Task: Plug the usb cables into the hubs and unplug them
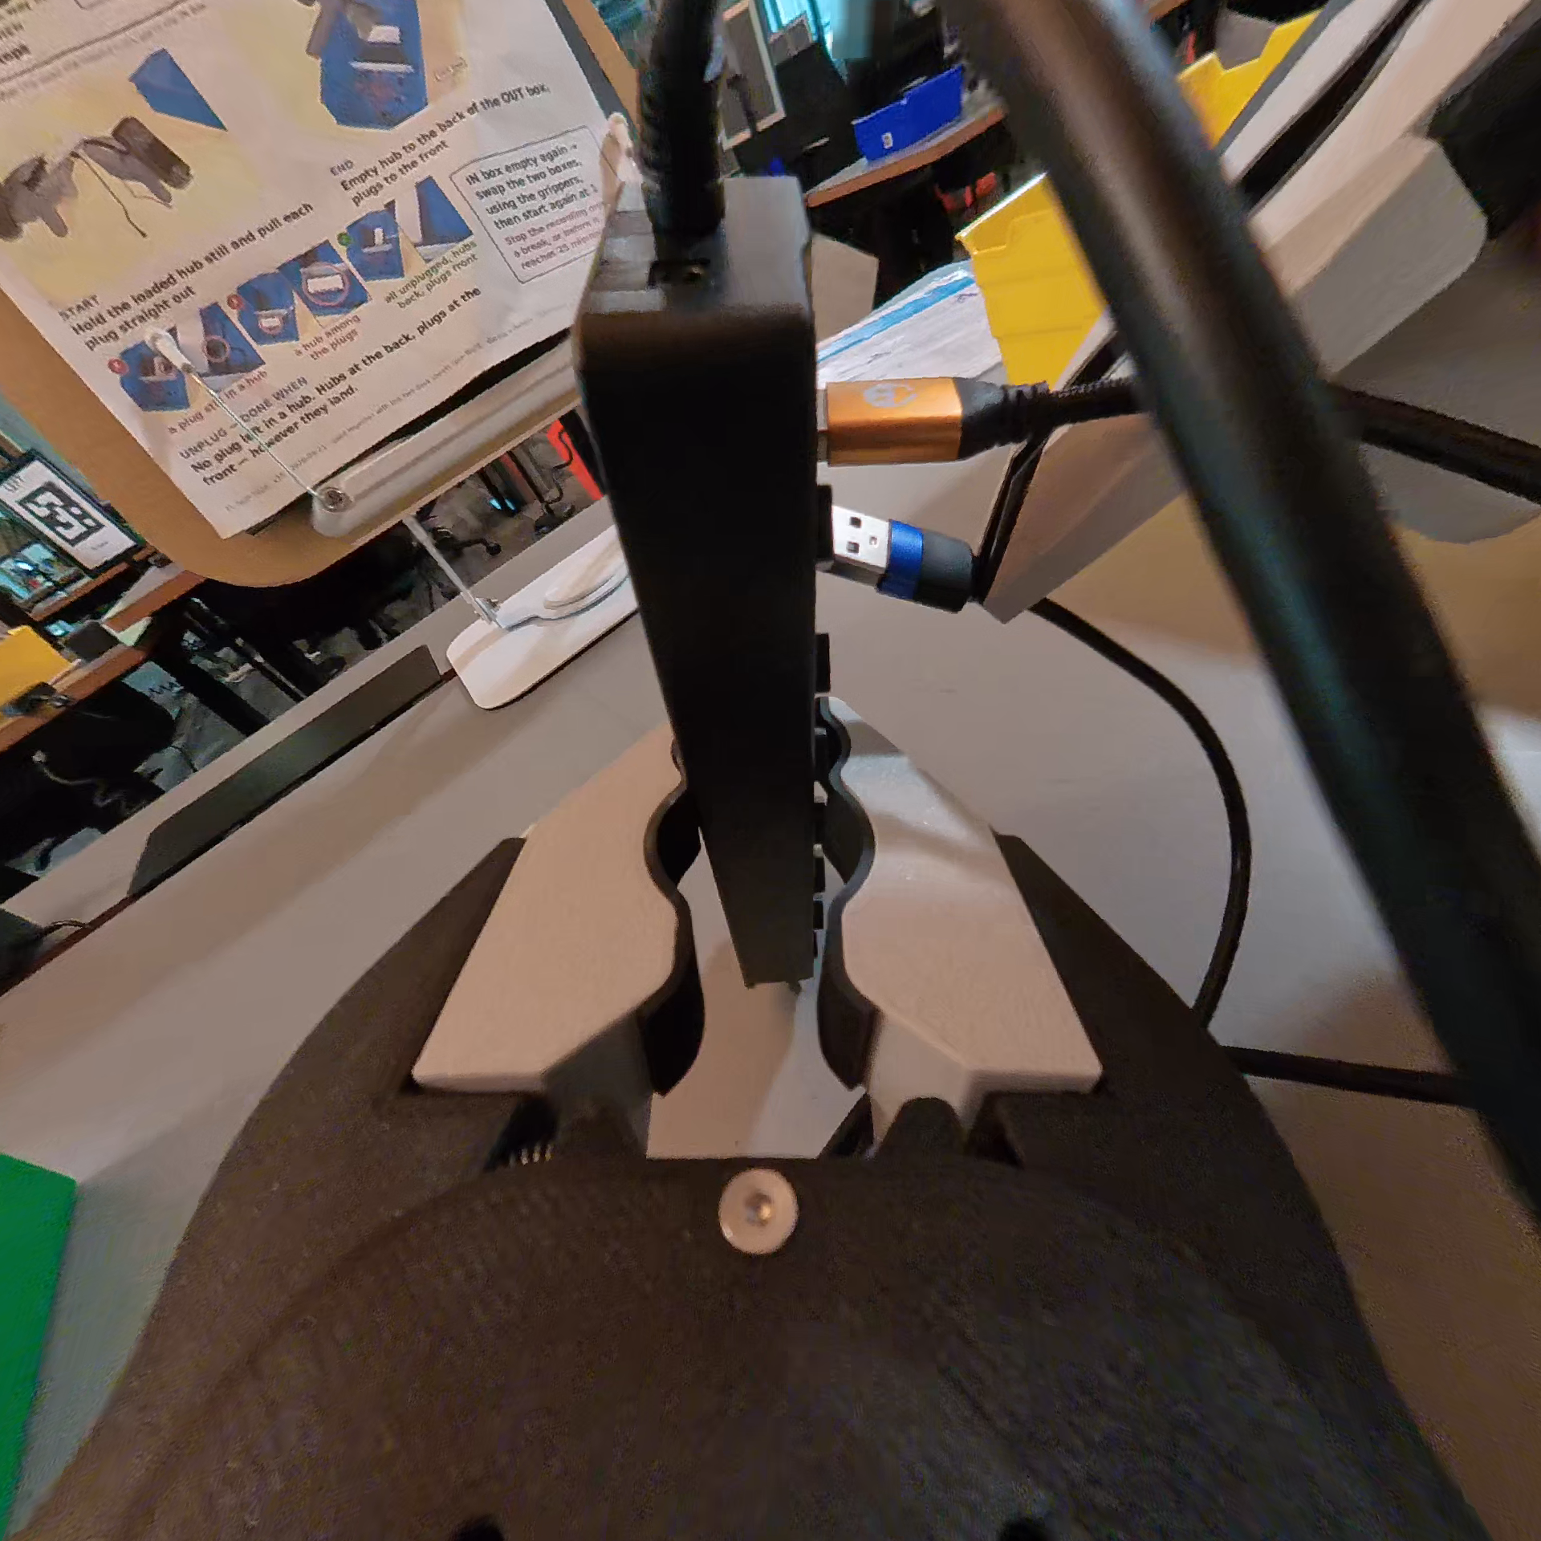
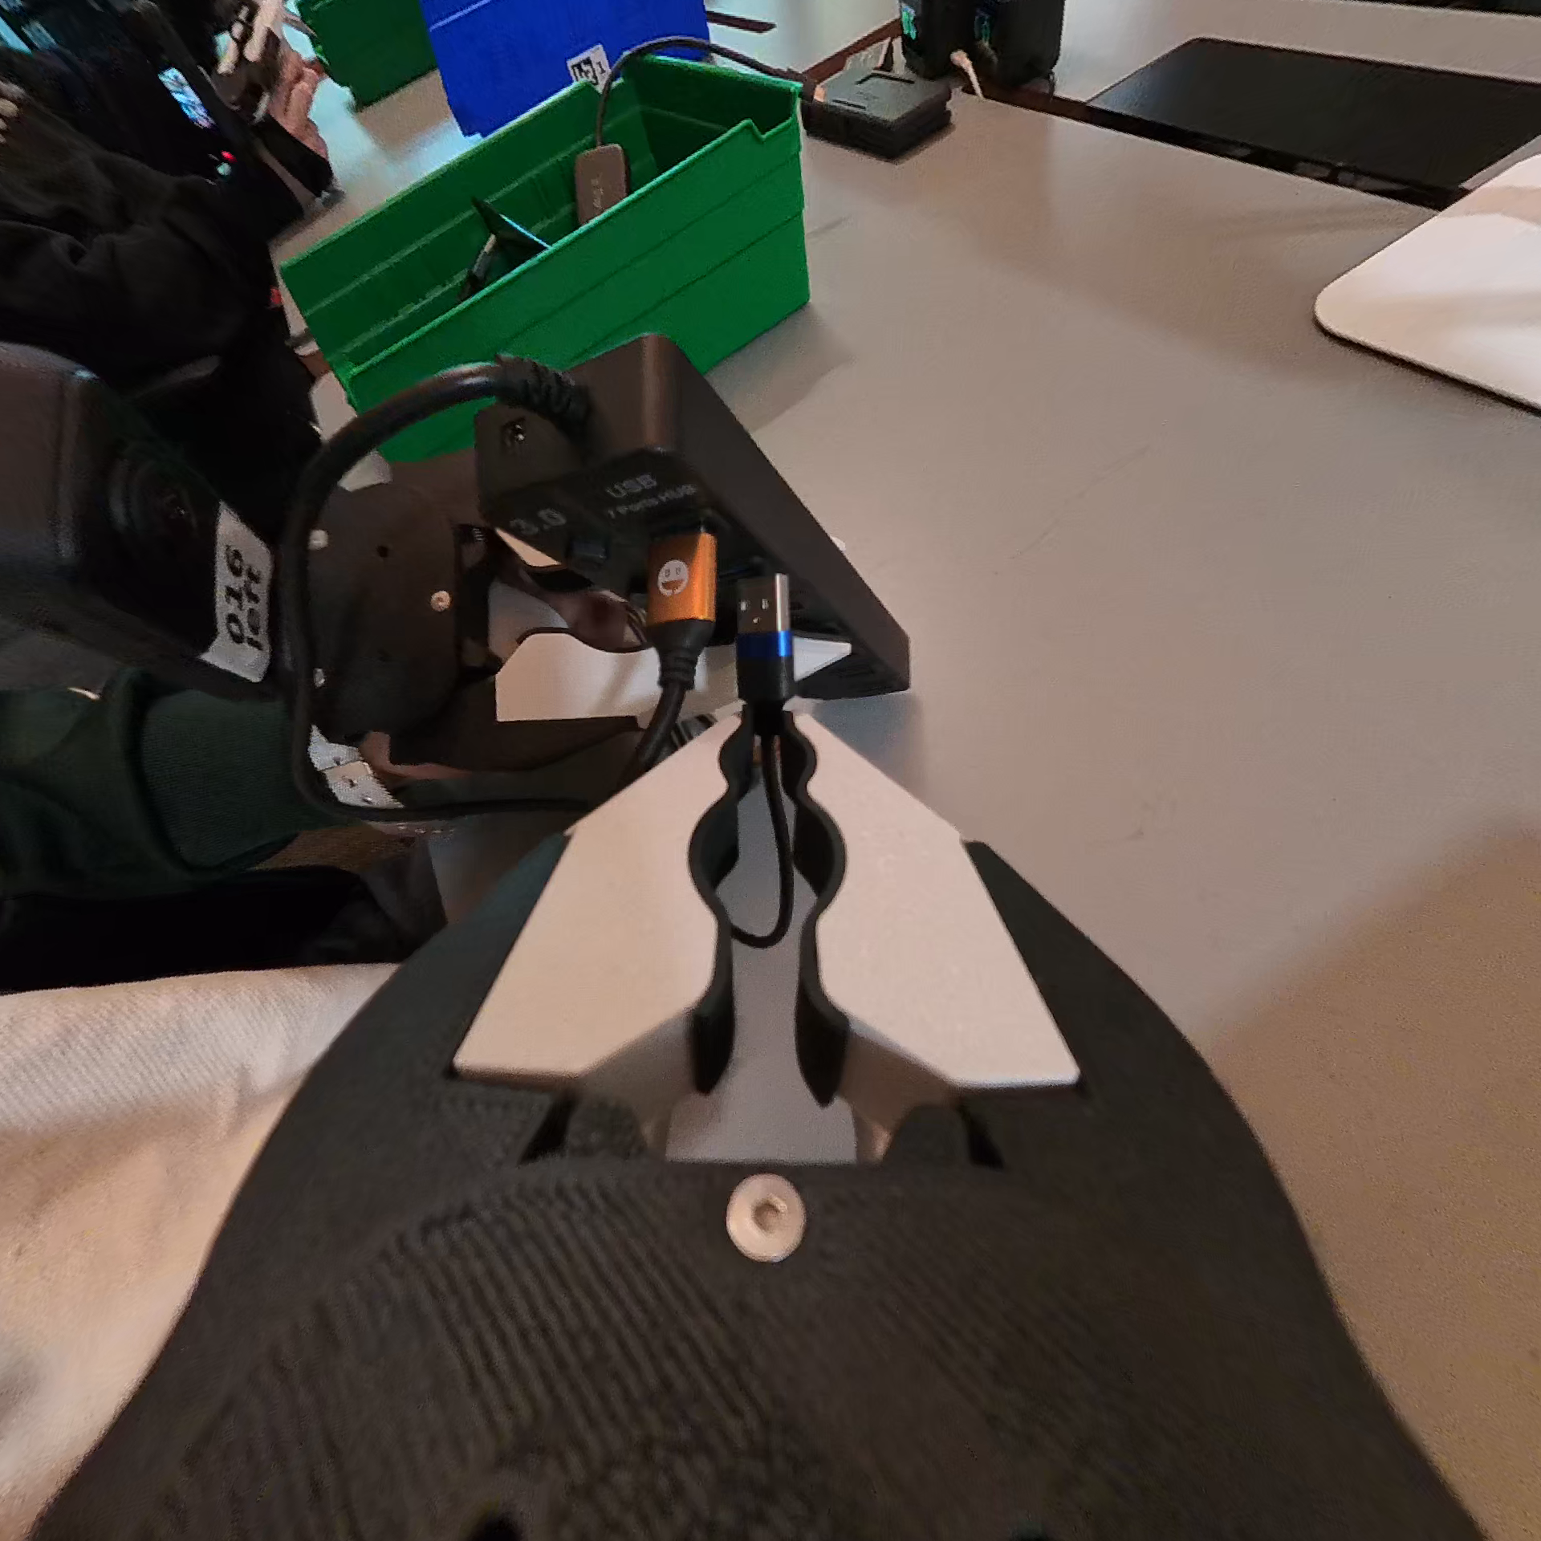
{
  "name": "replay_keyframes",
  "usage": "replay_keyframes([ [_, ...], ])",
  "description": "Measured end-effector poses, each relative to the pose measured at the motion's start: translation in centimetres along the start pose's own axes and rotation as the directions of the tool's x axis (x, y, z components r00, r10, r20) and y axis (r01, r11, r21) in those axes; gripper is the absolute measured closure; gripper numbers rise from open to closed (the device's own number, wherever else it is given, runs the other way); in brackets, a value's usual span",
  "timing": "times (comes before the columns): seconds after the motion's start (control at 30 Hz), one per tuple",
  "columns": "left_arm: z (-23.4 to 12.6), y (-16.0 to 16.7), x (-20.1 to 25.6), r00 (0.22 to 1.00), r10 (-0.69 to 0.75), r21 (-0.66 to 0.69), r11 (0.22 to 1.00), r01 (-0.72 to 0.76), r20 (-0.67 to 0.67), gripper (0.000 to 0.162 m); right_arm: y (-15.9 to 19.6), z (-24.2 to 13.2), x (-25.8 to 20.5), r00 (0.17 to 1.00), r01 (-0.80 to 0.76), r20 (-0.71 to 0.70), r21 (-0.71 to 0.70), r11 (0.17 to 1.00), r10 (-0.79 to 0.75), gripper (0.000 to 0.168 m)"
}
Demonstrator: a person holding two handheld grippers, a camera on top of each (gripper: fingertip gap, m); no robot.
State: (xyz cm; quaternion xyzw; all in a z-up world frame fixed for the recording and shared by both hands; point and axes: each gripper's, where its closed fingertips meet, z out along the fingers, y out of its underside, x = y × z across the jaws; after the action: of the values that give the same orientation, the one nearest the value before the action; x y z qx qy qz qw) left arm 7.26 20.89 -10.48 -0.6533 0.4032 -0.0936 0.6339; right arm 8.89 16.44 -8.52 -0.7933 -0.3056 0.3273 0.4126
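Note:
My left gripper is shut on a long black USB hub and holds it on edge above the table. An orange-shelled plug sits in one of its side ports. My right gripper is shut on the cable just behind a blue-ringed USB plug. That plug's metal tip is bare, just outside the hub and below the orange plug. In the left wrist view the blue-ringed plug points at the hub's side, almost touching it.
A green bin holding a small grey hub and cables stands behind the hub, with a blue bin beyond. A white stand base lies at right. An instruction sheet hangs at left. Yellow bins are far right.

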Motion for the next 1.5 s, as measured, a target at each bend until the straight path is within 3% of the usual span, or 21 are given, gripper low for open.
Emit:
replay_keyframes([
  [0.2,0.1,0.0,0.7,0.997,-0.029,0.012,0.999,0.029,-0.065,0.14,0.4,0.1,-0.9,0.983,-0.128,0.134,-0.02,0.992,0.129,0.164],
  [0.47,0.1,0.0,1.3,0.994,-0.012,0.016,1.0,0.014,-0.106,0.139,0.9,-0.1,-0.9,0.969,-0.172,0.171,-0.058,0.983,0.179,0.164],
  [1.03,-0.1,-0.2,1.5,0.984,-0.096,0.015,0.995,0.1,-0.152,0.137,-1.5,-1.2,-1.3,0.891,-0.326,0.368,0.111,0.939,0.266,0.162],
  [1.47,-0.5,-0.7,2.4,0.955,-0.158,0.025,0.985,0.17,-0.249,0.133,-2.1,-1.4,-1.8,0.848,-0.392,0.44,0.145,0.909,0.295,0.162],
  [1.5,-0.5,-0.7,2.6,0.954,-0.155,0.023,0.986,0.167,-0.256,0.14,-2.2,-1.5,-1.8,0.845,-0.397,0.444,0.148,0.906,0.298,0.162],
])
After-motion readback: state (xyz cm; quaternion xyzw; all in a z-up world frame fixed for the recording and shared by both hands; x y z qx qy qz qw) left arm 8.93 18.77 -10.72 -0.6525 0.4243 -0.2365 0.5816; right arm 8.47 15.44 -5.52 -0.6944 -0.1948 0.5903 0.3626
